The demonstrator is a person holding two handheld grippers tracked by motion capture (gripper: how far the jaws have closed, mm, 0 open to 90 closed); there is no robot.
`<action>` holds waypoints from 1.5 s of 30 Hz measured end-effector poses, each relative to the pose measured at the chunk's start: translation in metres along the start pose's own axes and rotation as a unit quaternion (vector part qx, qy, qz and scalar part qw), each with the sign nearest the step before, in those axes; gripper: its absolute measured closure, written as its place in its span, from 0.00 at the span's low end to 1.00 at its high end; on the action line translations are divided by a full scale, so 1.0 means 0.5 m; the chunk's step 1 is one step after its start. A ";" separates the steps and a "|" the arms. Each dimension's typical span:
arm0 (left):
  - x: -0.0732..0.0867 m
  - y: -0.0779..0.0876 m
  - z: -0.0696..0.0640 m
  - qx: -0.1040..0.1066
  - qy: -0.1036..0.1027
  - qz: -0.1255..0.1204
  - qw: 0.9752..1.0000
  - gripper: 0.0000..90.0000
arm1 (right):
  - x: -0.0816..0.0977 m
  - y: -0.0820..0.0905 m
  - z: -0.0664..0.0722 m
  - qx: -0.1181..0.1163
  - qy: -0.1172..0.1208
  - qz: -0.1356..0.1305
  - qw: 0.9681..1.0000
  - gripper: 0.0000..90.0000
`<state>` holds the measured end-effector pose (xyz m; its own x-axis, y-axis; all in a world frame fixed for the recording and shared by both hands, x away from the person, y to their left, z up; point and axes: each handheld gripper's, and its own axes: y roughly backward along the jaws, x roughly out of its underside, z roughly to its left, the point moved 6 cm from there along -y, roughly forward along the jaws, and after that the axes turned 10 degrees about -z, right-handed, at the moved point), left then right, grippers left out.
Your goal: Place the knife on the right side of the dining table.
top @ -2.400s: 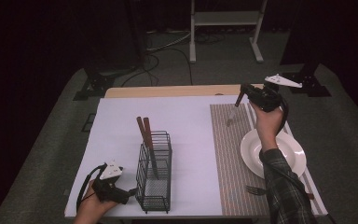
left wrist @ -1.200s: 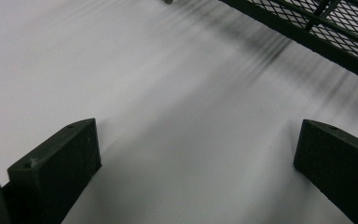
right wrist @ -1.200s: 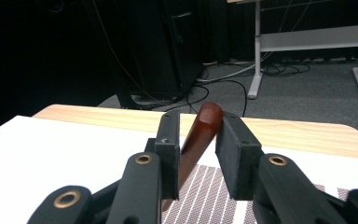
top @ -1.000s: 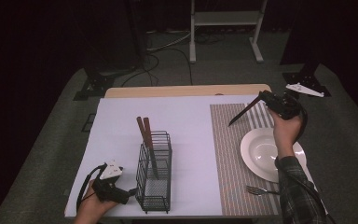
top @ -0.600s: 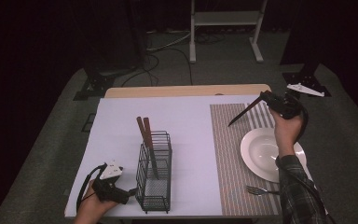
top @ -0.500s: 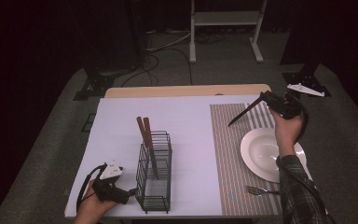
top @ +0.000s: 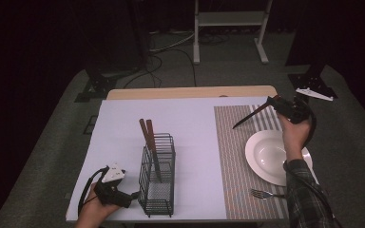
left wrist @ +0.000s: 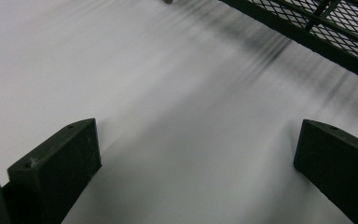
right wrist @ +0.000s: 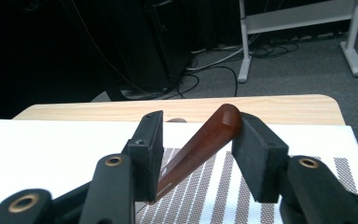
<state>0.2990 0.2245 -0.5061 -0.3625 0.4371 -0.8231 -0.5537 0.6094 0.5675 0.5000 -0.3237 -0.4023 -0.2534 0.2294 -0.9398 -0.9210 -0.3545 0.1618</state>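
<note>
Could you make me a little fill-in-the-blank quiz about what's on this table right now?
1. The right claw has a knife with a ____ handle between its jaws.
2. The white plate sits on a ____ placemat.
3. The wire basket holds ____ wooden-handled utensils.
4. A ____ lies below the plate.

Missing words: wooden; striped; two; fork

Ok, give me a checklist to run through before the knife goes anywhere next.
1. Knife between the right gripper jaws: ok, wooden handle sits slanted between them.
2. Firm grip: not ok, the jaws have just been opening and the handle only leans across the gap.
3. Knife off the striped mat: ok, blade tip hangs above it.
4. Basket upright: ok, two wooden handles stand in it.
5. Left gripper beside the basket: ok, jaws open on the white sheet.
6. Plate bare: ok.
</note>
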 end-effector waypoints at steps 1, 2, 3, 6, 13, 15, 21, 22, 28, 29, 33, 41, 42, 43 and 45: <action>0.000 0.000 0.000 0.000 0.000 0.000 1.000 0.00 | 0.002 0.001 -0.007 0.003 -0.002 0.000 1.000 0.57; 0.000 0.000 0.000 0.000 0.000 0.000 1.000 0.00 | 0.003 0.001 -0.009 0.005 -0.004 0.000 1.000 0.57; 0.000 0.000 0.000 0.000 0.000 0.000 1.000 0.00 | 0.005 0.002 -0.012 0.006 -0.004 0.002 1.000 0.57; 0.000 0.000 0.000 0.000 0.000 0.000 1.000 0.00 | 0.011 0.003 -0.021 0.011 -0.007 0.006 1.000 0.57; 0.000 0.000 0.000 0.000 0.000 0.000 1.000 0.00 | 0.024 0.006 -0.039 0.019 -0.015 0.022 0.999 0.55; 0.000 0.000 0.000 0.000 0.000 0.000 1.000 0.00 | 0.027 0.007 -0.043 0.021 -0.016 0.024 0.999 0.55; 0.000 0.000 0.000 0.000 0.000 0.000 1.000 0.00 | 0.032 0.008 -0.048 0.024 -0.021 0.028 0.999 0.54; 0.000 0.000 0.000 0.000 0.000 0.000 1.000 0.00 | 0.032 0.008 -0.049 0.024 -0.021 0.028 0.999 0.54; 0.000 0.000 0.000 0.000 0.000 0.000 1.000 0.00 | 0.041 0.010 -0.058 0.033 -0.030 0.042 0.998 0.52; 0.000 0.000 0.000 0.000 0.000 0.000 1.000 0.00 | 0.045 0.010 -0.062 0.036 -0.034 0.047 0.998 0.52; 0.000 0.000 0.000 0.000 0.000 0.000 1.000 0.00 | 0.052 0.011 -0.068 0.040 -0.037 0.054 0.997 0.51; 0.000 0.000 0.000 0.000 0.000 0.000 1.000 0.00 | 0.065 0.012 -0.082 0.056 -0.045 0.074 0.995 0.51; 0.000 0.000 0.000 0.000 0.000 0.000 1.000 0.00 | 0.065 0.012 -0.082 0.056 -0.045 0.074 0.995 0.51; 0.000 0.000 0.000 0.000 0.000 0.000 1.000 0.00 | 0.069 0.011 -0.085 0.060 -0.047 0.079 0.994 0.51; 0.000 0.000 0.000 0.000 0.000 0.000 1.000 0.00 | 0.072 0.011 -0.088 0.063 -0.048 0.084 0.993 0.51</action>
<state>0.2990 0.2244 -0.5061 -0.3625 0.4370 -0.8232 -0.5538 0.6094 0.5674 0.4989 -0.3574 -0.4487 -0.4285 0.2633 -0.8643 -0.8912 -0.2806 0.3564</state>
